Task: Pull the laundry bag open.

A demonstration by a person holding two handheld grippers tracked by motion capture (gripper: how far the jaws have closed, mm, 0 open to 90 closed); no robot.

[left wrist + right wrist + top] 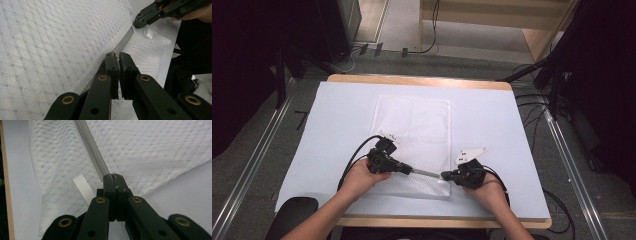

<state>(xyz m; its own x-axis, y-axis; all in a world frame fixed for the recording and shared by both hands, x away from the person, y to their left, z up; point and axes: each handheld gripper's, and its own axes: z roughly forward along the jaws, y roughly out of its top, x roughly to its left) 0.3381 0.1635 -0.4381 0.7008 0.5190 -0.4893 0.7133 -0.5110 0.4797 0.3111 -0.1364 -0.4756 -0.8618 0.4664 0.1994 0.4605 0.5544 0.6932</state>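
A white mesh bag [412, 130] lies flat in the middle of the table, its grey zipper [427, 173] running along the near edge. My left gripper [411, 170] is shut on the zipper pull [116, 56], a small metal piece pinched between the jaw tips. My right gripper [444, 175] faces it from the other side, shut on the zipper's end at the bag's near right corner. In the right gripper view the zipper [92, 147] runs away from the closed jaws [113, 176]. A white ribbon loop [83, 187] sticks out beside them. The left gripper view shows the right gripper [142, 21] at the zipper's [123, 41] far end.
The bag rests on a pale sheet [337, 125] covering a wooden table [422, 80]. The table's near edge [442, 221] is close under both hands. Cables [357, 150] trail from the grippers. Black stands and cables sit on the floor at both sides.
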